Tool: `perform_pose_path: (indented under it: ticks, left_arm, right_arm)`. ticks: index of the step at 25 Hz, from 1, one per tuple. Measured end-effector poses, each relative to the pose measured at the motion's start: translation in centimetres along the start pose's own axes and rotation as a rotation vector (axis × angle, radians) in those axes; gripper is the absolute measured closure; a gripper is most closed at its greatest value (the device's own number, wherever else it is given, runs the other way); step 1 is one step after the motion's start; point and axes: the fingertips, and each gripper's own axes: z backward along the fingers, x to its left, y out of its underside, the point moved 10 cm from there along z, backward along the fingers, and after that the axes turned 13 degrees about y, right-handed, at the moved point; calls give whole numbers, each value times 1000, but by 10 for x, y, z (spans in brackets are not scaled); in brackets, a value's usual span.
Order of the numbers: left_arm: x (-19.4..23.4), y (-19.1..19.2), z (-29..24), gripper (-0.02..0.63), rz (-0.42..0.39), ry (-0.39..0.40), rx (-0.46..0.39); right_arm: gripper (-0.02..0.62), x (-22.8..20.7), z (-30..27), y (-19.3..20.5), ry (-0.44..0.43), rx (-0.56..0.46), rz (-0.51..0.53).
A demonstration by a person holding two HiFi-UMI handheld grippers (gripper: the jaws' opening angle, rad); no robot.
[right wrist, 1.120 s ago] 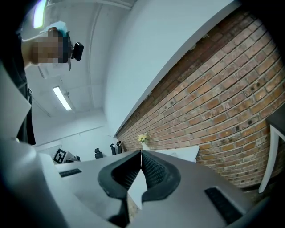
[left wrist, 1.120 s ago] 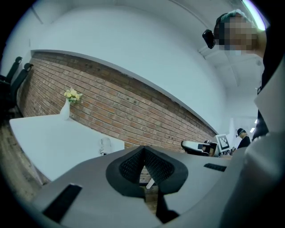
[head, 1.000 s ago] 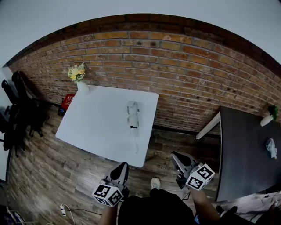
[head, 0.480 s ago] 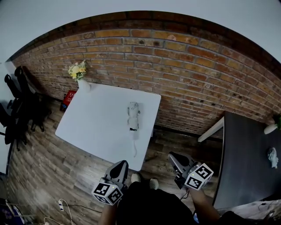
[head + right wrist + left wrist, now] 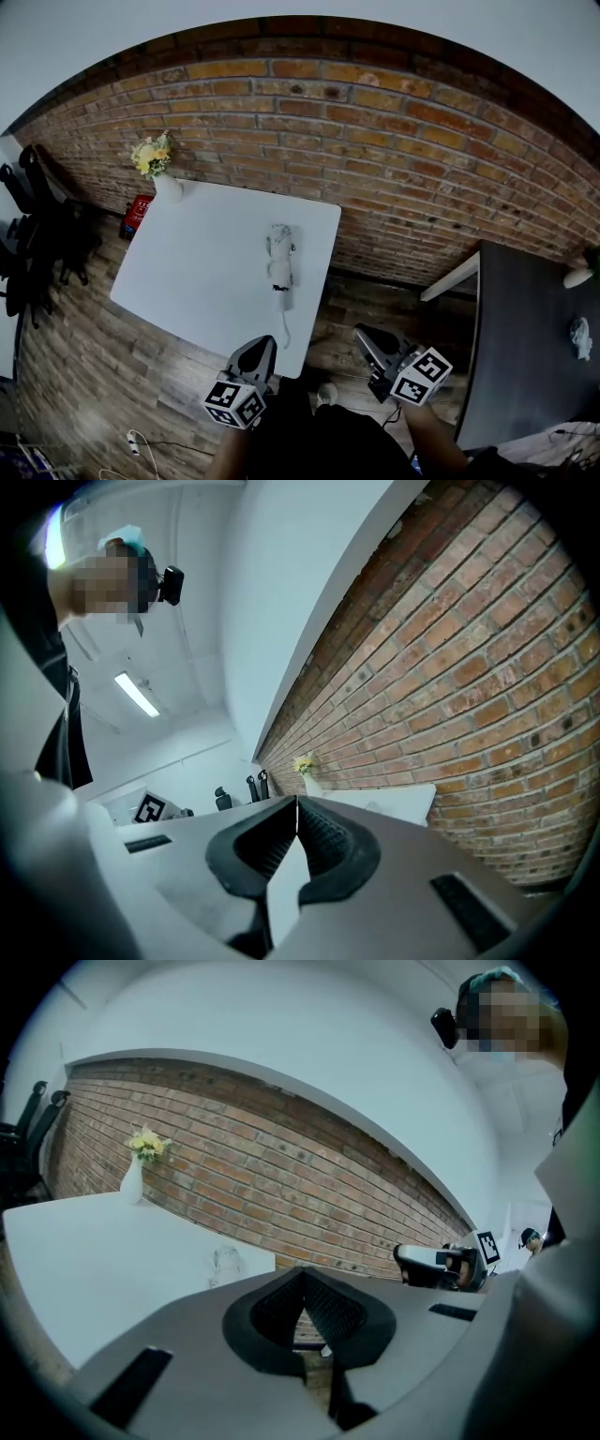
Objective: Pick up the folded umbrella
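The folded umbrella (image 5: 279,257) is pale grey and lies on the white table (image 5: 197,272) near its right edge, its cord trailing toward the near corner. It also shows small in the left gripper view (image 5: 225,1262). My left gripper (image 5: 262,346) is shut and empty, hovering just off the table's near corner, short of the umbrella. Out to the right of the table, above the wooden floor, my right gripper (image 5: 363,334) is also shut with nothing in it. In both gripper views the jaws meet at the tips, left (image 5: 302,1273) and right (image 5: 296,802).
A white vase of yellow flowers (image 5: 156,161) stands at the table's far left corner. A brick wall (image 5: 394,150) runs behind. A dark table (image 5: 525,347) is at the right, black chairs (image 5: 37,234) and a red crate (image 5: 136,214) at the left.
Both grippers have moved forward toward the table; the left one now sits at its near corner. Both stay shut. The umbrella has not moved on the table.
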Motion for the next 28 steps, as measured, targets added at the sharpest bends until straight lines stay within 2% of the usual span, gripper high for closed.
perform_pose_path:
  ticks: [8,12,22,28]
  left_arm:
    - [53,-15,-44,591,19,-7,61]
    - [80,-20,-69,591,28,-29,92]
    - [136,-25,-127,588,18,-48,181]
    - [169,-23,-155,505,23,-60,238]
  right_arm:
    - [572,-7,-50,1,37,55,6]
    - [572,-9,-77,3,64,91,47]
    - [572,-13,-126,17,110,174,74]
    - [572,-17,-141,24,143,203,68]
